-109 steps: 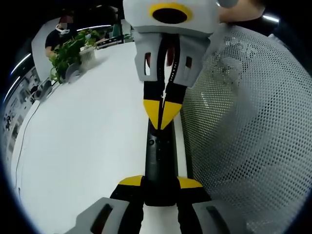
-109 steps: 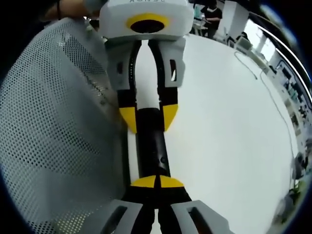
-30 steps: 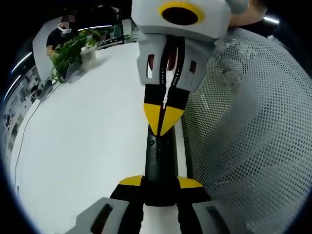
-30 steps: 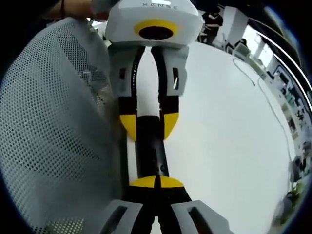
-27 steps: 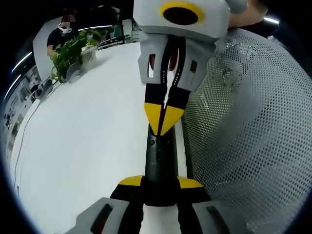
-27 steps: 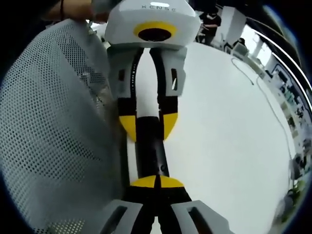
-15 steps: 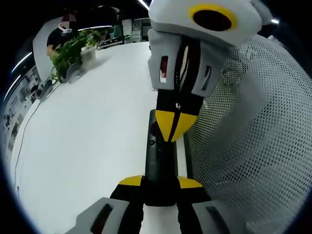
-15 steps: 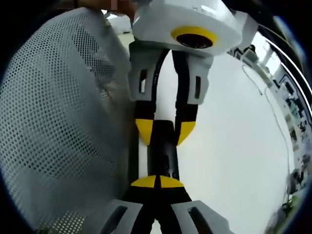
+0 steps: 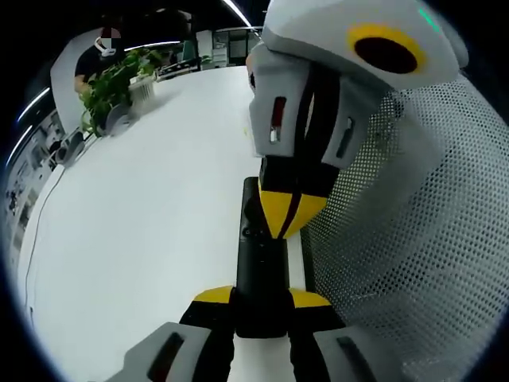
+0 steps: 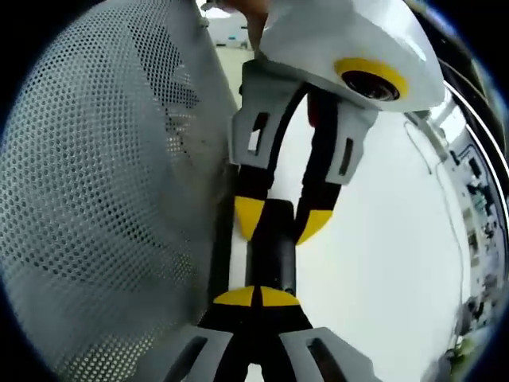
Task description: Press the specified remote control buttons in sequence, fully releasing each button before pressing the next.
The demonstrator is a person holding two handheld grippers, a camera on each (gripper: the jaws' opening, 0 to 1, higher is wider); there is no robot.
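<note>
1. Left gripper view, far left: a potted plant (image 9: pixel 111 83) stands at the far edge of the white table (image 9: pixel 135 215), with a person behind it.
2. Centre: the black remote control (image 9: pixel 260 263) lies lengthwise on the table. The left gripper (image 9: pixel 261 298) is clamped on its near end, a yellow-tipped jaw on each side.
3. Right of centre: the right gripper (image 9: pixel 288 215) comes in from above, yellow tips drawn together, over the remote's far half. Whether the tips touch a button cannot be told.
4. Far right: a grey perforated mesh surface (image 9: pixel 413 239) sits just beside the remote.
5. Right gripper view, left: the same mesh surface (image 10: pixel 103 199).
6. Centre: the right gripper (image 10: pixel 256 298) has its tips closed together above the remote control (image 10: pixel 273 251); opposite, the left gripper (image 10: pixel 280 219) straddles the remote.
7. Right: the white table (image 10: pixel 382 263).
</note>
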